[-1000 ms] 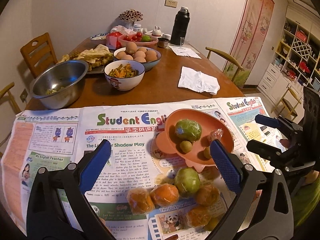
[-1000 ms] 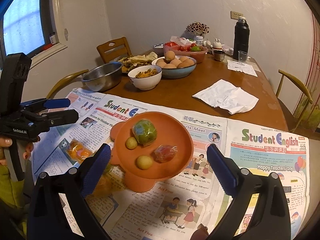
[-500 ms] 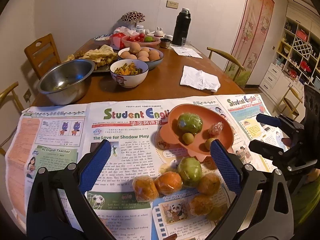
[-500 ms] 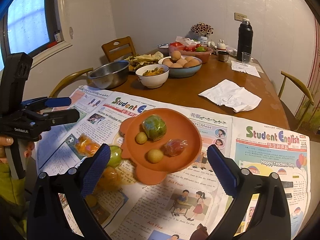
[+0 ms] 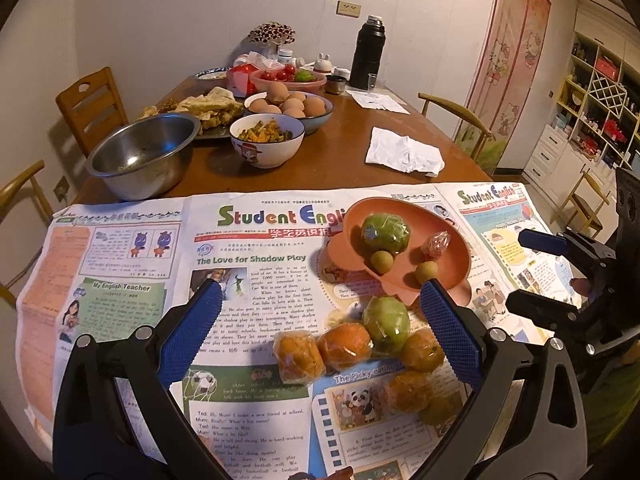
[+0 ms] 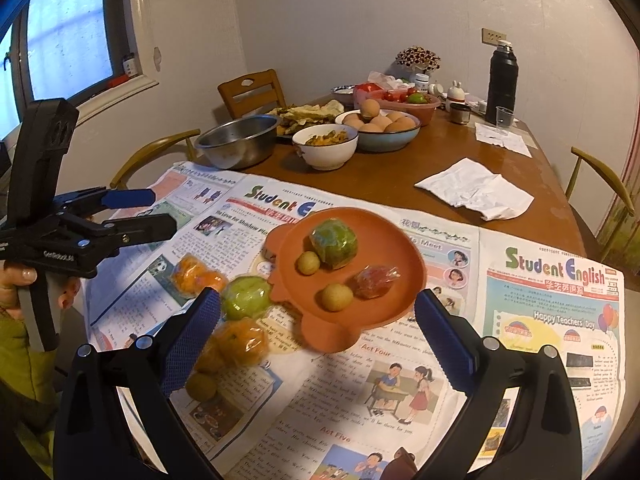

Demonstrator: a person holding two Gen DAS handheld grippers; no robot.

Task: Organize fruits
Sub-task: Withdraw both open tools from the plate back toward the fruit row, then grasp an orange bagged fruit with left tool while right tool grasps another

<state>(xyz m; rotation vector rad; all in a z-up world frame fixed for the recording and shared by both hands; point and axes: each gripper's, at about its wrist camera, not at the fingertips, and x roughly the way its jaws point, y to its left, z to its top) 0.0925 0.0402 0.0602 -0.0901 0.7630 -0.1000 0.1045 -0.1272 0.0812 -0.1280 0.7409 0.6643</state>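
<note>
An orange plate (image 5: pixel 454 236) (image 6: pixel 394 246) lies on newspaper, holding a wrapped green fruit (image 5: pixel 385 233) (image 6: pixel 333 242), two small yellow fruits (image 5: pixel 381 261) (image 6: pixel 337 297) and a red wrapped piece (image 5: pixel 437 244) (image 6: pixel 374 281). Just in front of it is a loose pile: another green fruit (image 5: pixel 386 324) (image 6: pixel 246 298) and several wrapped oranges (image 5: pixel 346 347) (image 6: pixel 242 340). My left gripper (image 5: pixel 320 300) (image 6: pixel 164 210) hovers open, above and short of the pile. My right gripper (image 6: pixel 318 304) (image 5: pixel 516 270) is open too, with the plate's near edge between its fingers' line of sight. Neither holds anything.
Newspaper sheets (image 5: pixel 256 264) cover the near half of the wooden table (image 5: pixel 332 160). Behind stand a steel bowl (image 5: pixel 140 156), a white bowl of food (image 5: pixel 266 140), a bowl of eggs (image 5: pixel 290 104), a crumpled napkin (image 5: pixel 404 154) and a black flask (image 5: pixel 367 52). Chairs surround the table.
Both grippers have drawn back slightly from the table, so the plate and the fruit pile sit higher in both views. Both stayed open and the fruit has not moved.
</note>
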